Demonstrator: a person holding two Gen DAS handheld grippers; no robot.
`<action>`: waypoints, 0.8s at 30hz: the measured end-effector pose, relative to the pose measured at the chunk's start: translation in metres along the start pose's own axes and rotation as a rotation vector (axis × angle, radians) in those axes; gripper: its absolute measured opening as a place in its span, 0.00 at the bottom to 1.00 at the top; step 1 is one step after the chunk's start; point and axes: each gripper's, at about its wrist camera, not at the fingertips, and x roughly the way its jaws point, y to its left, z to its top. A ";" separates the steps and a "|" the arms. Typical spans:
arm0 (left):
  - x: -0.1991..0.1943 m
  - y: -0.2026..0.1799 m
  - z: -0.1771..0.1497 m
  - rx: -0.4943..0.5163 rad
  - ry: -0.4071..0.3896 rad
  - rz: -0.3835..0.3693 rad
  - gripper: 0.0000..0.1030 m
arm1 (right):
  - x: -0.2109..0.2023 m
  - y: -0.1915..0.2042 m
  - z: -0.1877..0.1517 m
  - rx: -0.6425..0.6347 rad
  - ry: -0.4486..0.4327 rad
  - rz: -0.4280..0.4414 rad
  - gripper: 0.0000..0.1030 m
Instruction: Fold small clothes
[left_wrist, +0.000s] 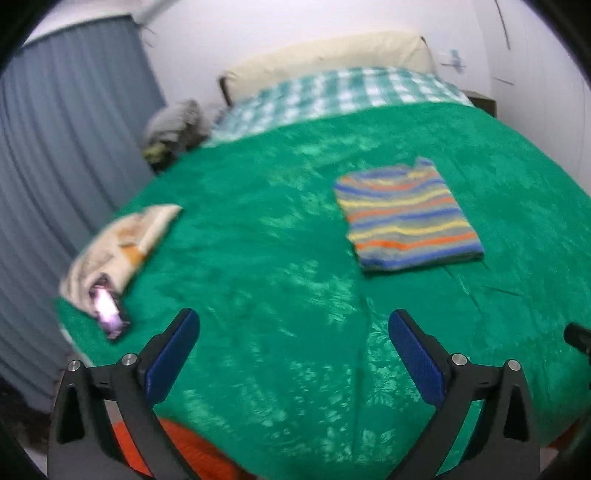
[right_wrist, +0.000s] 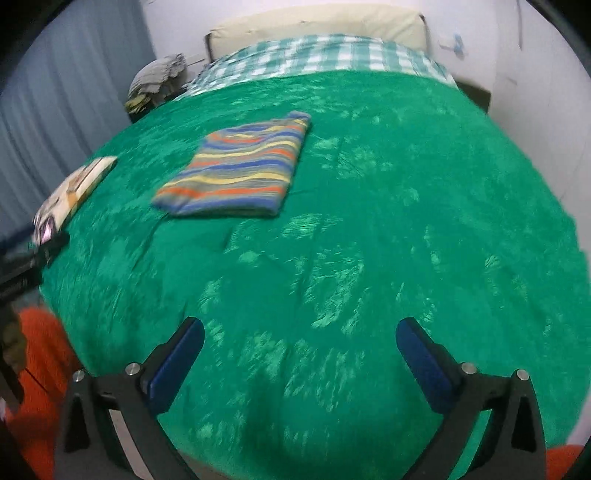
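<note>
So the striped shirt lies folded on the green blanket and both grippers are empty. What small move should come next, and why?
Probably reach the left gripper toward the cream garment at the blanket's left edge. The striped shirt already looks neatly folded, both grippers stand open and empty, and the cream piece lies rumpled, with a phone against its near end.

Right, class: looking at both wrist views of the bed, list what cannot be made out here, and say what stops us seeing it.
- Striped garment: folded; inner layers and type hidden by its own top layer, both views.
- Cream cloth: print blurred in the left view, small near the edge in the right.
- Glowing object beside it: blurred by glare, unidentifiable.
- Grey heap beyond the bed: too small and blurred.
- Orange thing: cut off by the frame.
</note>
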 end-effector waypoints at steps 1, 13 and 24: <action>-0.002 0.001 0.002 0.008 0.014 -0.013 0.99 | -0.009 0.007 0.004 -0.026 -0.022 -0.006 1.00; -0.054 0.033 0.009 -0.094 0.127 -0.209 0.99 | -0.055 0.071 0.034 -0.075 -0.018 0.004 1.00; -0.115 0.034 0.035 -0.087 0.042 -0.209 1.00 | -0.141 0.092 0.079 -0.189 -0.132 -0.023 1.00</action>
